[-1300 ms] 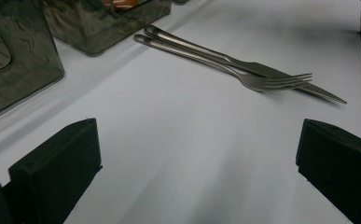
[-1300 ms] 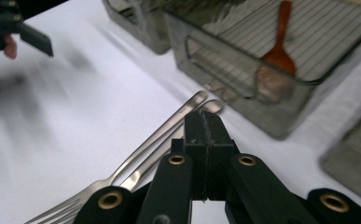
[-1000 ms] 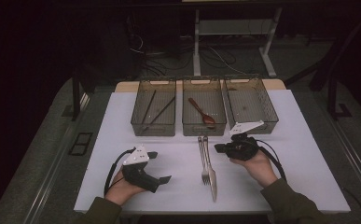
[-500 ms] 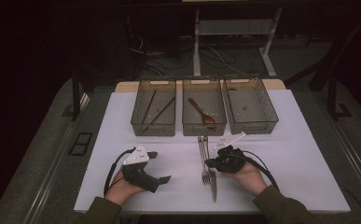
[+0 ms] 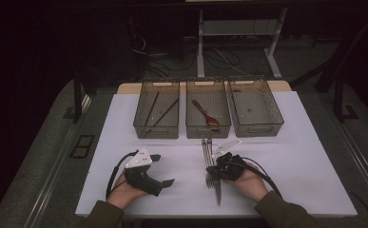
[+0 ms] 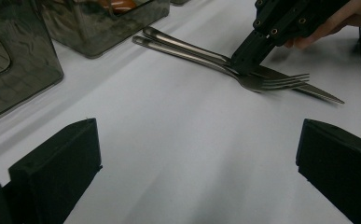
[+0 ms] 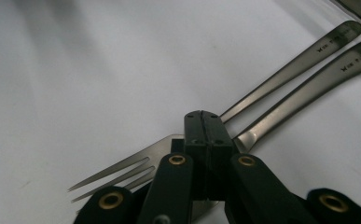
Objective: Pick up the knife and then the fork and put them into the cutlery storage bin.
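Presently, the white desk [image 5: 295, 166] carries three smoked-plastic bins [image 5: 208, 114] along its far side, and a steel fork [image 5: 209, 164] and steel knife [image 5: 217, 187] lying side by side in front of the middle bin. Their long axes run near to far, handles toward the bins, tines and blade tip toward the person.

The right tool [image 5: 216, 167] is the nearer by a clear margin: its jaws are pressed together with nothing between them, the tip resting at the necks of the two pieces. The left tool [image 5: 165, 182] stands well apart to the left, jaws wide and empty, pointing across at the cutlery.

Against the earlier frames, the right tool has come down and leftward onto the cutlery; the left has not shifted.
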